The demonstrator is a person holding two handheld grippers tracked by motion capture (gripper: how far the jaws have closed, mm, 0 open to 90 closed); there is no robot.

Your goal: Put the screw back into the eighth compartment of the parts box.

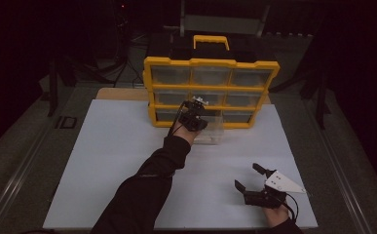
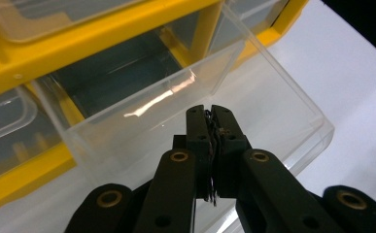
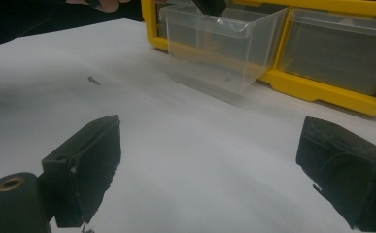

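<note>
A yellow organizer (image 1: 210,62) with clear drawers stands upright at the back of the white sheet. One clear drawer (image 1: 211,135) from its bottom row is pulled out onto the sheet. My left gripper (image 1: 196,116) hangs over that drawer (image 2: 282,92) with its jaws shut (image 2: 211,114); a thin dark sliver shows between the pads, and I cannot tell what it is. My right gripper (image 1: 248,177) rests near the front right of the sheet, open with nothing between its fingers (image 3: 210,160). The right gripper view has the drawer (image 3: 214,48) holding a tiny dark speck, perhaps a screw.
A small screw (image 3: 94,80) lies loose on the white sheet (image 1: 118,161), left of the drawer in the right gripper view. The organizer (image 3: 321,92) keeps its other drawers in place. A black and yellow toolbox handle (image 1: 211,41) rises behind it. Dark floor surrounds the table.
</note>
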